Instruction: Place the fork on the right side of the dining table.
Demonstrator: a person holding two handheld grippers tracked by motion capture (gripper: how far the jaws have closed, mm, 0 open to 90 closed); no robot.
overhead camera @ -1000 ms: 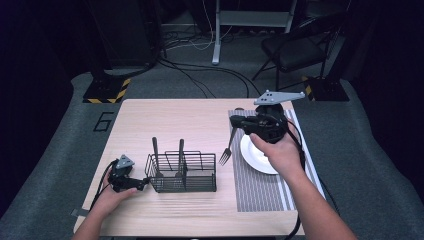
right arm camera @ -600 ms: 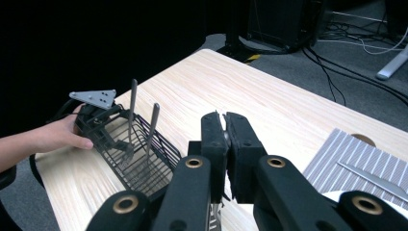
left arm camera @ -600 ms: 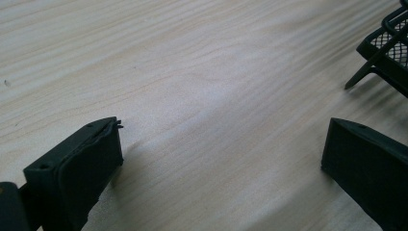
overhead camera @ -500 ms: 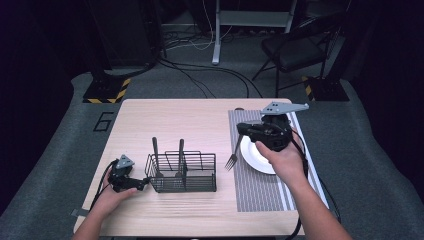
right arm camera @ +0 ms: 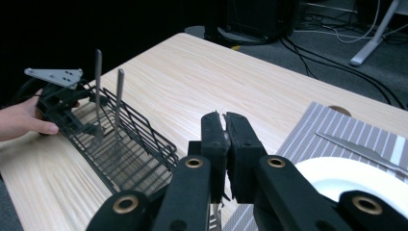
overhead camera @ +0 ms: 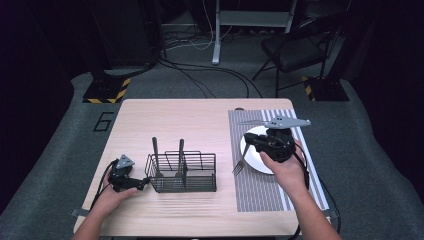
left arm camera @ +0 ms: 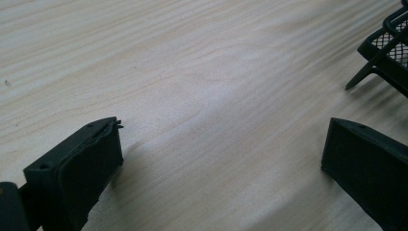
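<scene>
My right gripper (overhead camera: 254, 143) hovers over the left edge of a white plate (overhead camera: 251, 155) and is shut on a fork (overhead camera: 239, 163). The fork hangs down to the left, tines low over the striped placemat (overhead camera: 260, 195). In the right gripper view the jaws of the right gripper (right arm camera: 223, 118) are pressed together with a thin metal edge between them. My left gripper (overhead camera: 139, 183) rests on the table beside the left end of a black wire basket (overhead camera: 182, 172). Its jaws stand wide apart in the left gripper view, with bare wood between them.
Two utensil handles (overhead camera: 155, 150) stand upright in the basket. A knife (right arm camera: 358, 149) lies on the placemat beyond the plate. The wooden table (overhead camera: 190, 125) stretches behind the basket. Cables, a chair and stands fill the floor at the back.
My right gripper has sunk with the fork, coming down and a little toward the near side over the plate's left edge. The left gripper has stayed put.
</scene>
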